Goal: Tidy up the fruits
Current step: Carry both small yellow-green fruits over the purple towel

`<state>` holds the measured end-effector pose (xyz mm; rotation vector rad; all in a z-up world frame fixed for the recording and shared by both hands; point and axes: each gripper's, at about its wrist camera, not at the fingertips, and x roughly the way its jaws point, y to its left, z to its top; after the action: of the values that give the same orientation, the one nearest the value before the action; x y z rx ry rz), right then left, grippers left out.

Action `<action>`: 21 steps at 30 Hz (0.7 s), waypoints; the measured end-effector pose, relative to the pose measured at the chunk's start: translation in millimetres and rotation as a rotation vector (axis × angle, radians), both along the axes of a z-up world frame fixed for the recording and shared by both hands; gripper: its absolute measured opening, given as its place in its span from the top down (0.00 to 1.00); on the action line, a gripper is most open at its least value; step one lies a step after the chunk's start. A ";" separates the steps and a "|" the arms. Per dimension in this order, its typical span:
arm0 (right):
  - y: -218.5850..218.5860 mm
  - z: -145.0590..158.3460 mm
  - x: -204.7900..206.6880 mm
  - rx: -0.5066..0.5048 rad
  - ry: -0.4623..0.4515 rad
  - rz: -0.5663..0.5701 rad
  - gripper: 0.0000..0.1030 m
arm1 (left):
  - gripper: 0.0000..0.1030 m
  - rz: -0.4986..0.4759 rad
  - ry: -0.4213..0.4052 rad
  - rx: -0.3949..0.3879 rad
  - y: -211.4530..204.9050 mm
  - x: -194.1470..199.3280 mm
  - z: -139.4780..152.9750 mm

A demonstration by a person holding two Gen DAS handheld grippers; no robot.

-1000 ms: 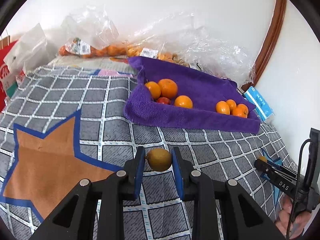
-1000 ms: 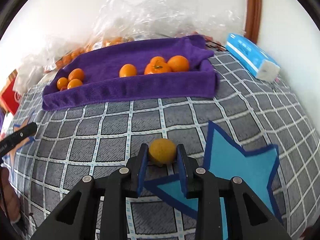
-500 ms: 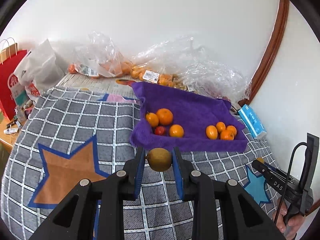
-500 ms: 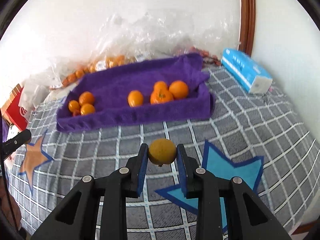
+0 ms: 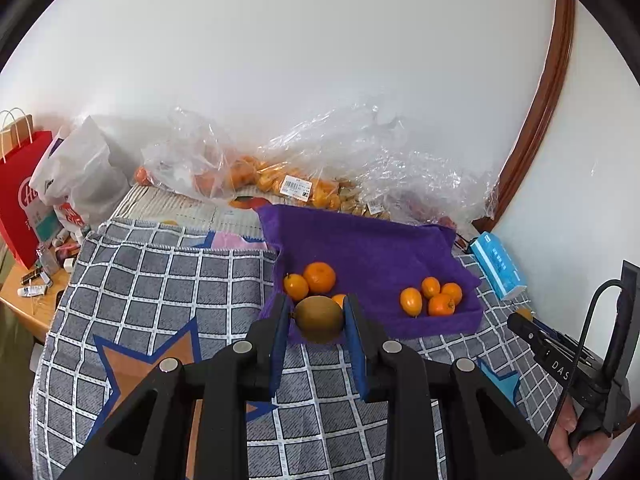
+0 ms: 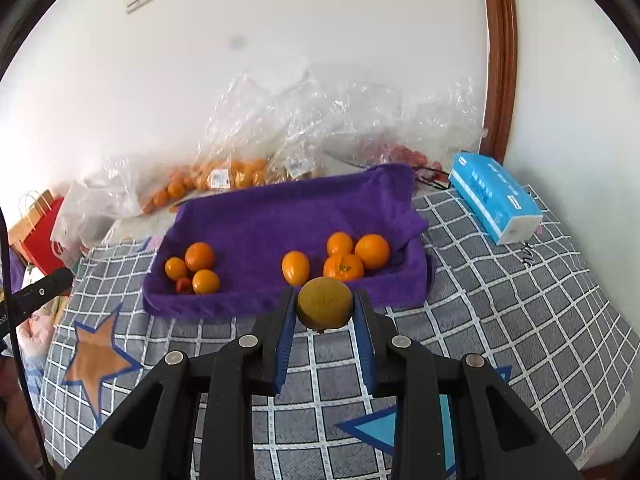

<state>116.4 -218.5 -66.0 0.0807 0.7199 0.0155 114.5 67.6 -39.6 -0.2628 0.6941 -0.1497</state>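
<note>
From the left wrist view, the left hand-held gripper (image 5: 318, 316) is clenched on a brownish-green fruit (image 5: 318, 318), with a blue pad pressing each side. The fruit hangs in the air above the near edge of the purple towel tray (image 5: 360, 240). The tray sits on a grey checked cloth (image 5: 160, 280) with an orange star (image 5: 148, 360) on it. Inside the tray, some oranges (image 5: 319, 277) lie on the left and a little bunch of oranges (image 5: 434, 300) lies on the right. Clear plastic bags (image 5: 320, 172) with more fruit are piled at the far wall. A red paper bag (image 5: 20, 196) stands far left. A blue tissue pack (image 5: 498, 266) lies just right of the tray. Low on the right, a person's hand (image 5: 576, 440) holds the other gripper.

From the right wrist view, the right hand-held gripper (image 6: 324, 308) is clenched on a yellow-brown fruit (image 6: 325, 303), also up in the air near the tray's (image 6: 280, 216) front wall. Left group of oranges (image 6: 194, 266) and right group of oranges (image 6: 352, 254) rest inside. The tissue pack (image 6: 494, 196) lies to the right, and a blue star (image 6: 400, 428) shows on the cloth (image 6: 500, 300) near the gripper.
</note>
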 end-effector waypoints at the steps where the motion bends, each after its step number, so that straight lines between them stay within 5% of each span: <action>1: -0.2 2.5 1.1 -0.002 -0.003 -0.001 0.72 | 0.75 0.000 -0.004 -0.003 -0.6 -0.5 1.2; 21: 0.6 27.4 22.3 -0.002 -0.043 -0.013 0.72 | 0.75 -0.017 -0.009 0.004 -4.8 25.4 12.6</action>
<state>138.8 -218.0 -38.6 0.0827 0.6765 0.0035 139.8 62.8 -27.0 -0.2522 0.6876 -0.1661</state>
